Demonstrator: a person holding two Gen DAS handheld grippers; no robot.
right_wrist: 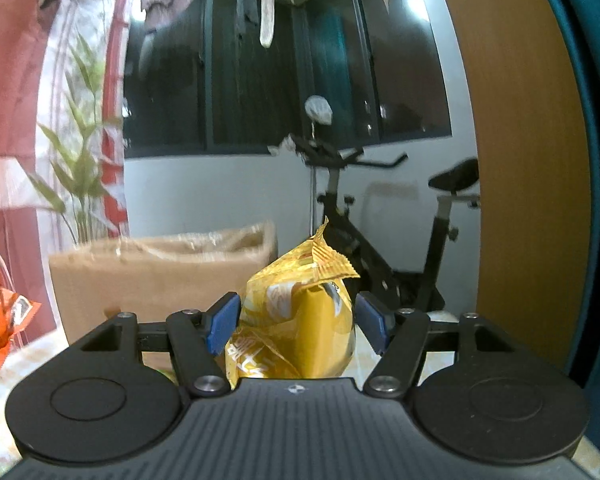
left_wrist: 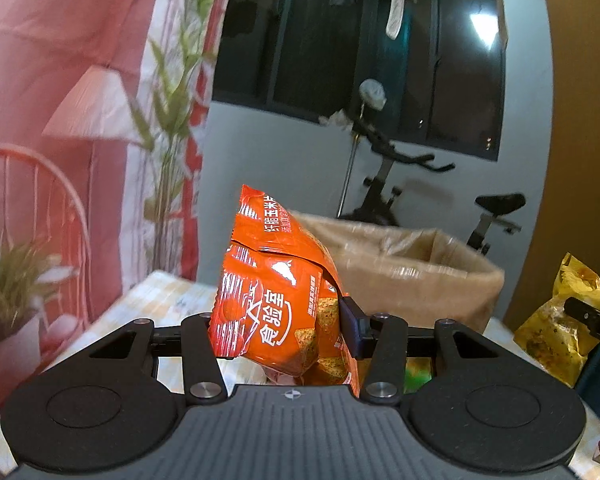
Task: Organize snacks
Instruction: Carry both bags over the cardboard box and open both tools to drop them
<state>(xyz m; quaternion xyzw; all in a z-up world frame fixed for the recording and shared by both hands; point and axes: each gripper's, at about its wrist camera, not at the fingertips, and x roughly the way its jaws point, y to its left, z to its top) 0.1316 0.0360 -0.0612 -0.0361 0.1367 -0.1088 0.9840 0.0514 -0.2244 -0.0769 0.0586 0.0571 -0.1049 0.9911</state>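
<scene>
Both claws loaded, bags held in the air before the cardboard box (right_wrist: pixel 160 276).
Left gripper (left_wrist: pixel 278 330) clamps orange snack bag (left_wrist: pixel 276 304); right gripper (right_wrist: pixel 296 326) clamps yellow snack bag (right_wrist: pixel 300 320). Only the left view shows both claws.

left snack bag (left_wrist: pixel 276 312): you hold orange-red, with white lettering
right snack bag (right_wrist: pixel 300 320): you hold golden yellow, gold-striped crimp
your left hand-held gripper (left_wrist: pixel 282 324): black frame, blue pad
your right hand-held gripper (right_wrist: pixel 298 324): black frame, blue pads
box (right_wrist: pixel 160 276): plain tan cardboard
bench (left_wrist: pixel 168 300): pale cream, faint checks
curtain (left_wrist: pixel 80 60): pink, green leaf print
exercise bike (right_wrist: pixel 380 216): black
</scene>
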